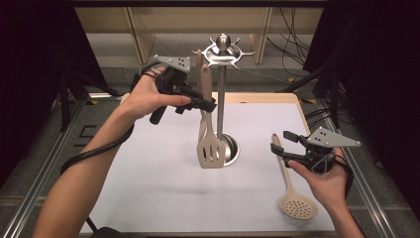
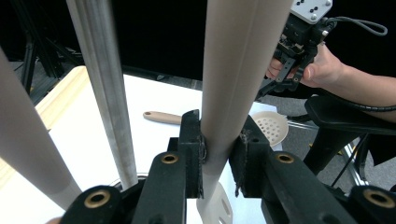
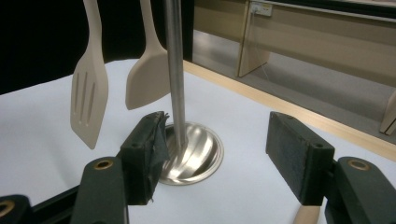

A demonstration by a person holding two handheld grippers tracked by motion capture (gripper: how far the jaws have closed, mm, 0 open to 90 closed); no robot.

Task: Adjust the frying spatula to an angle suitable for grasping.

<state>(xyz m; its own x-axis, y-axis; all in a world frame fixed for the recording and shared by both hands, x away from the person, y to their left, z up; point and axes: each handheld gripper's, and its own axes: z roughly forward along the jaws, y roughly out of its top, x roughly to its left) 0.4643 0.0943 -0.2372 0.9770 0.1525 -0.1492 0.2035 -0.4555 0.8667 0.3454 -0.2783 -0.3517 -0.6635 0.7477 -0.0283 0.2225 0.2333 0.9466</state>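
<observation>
A steel utensil stand [image 1: 221, 99] rises from a round base [image 1: 232, 148] on the white mat. From its top hooks hang a beige slotted spatula [image 1: 210, 151] and, behind it, a second beige spatula [image 3: 147, 79]. My left gripper [image 1: 210, 105] is shut on the slotted spatula's handle [image 2: 224, 93], right beside the pole [image 2: 107, 93]. At the right a beige perforated skimmer [image 1: 298, 204] lies flat on the mat. My right gripper [image 1: 280, 141] hovers open over the tip of the skimmer's handle [image 3: 306, 215], its pads [image 3: 149, 149] holding nothing.
The white mat [image 1: 148, 178] covers a wooden table [image 1: 257, 96] with metal rails along both sides. Pale wooden furniture legs [image 1: 141, 34] and cables lie on the floor beyond the far edge. Black curtains hang to the left and right.
</observation>
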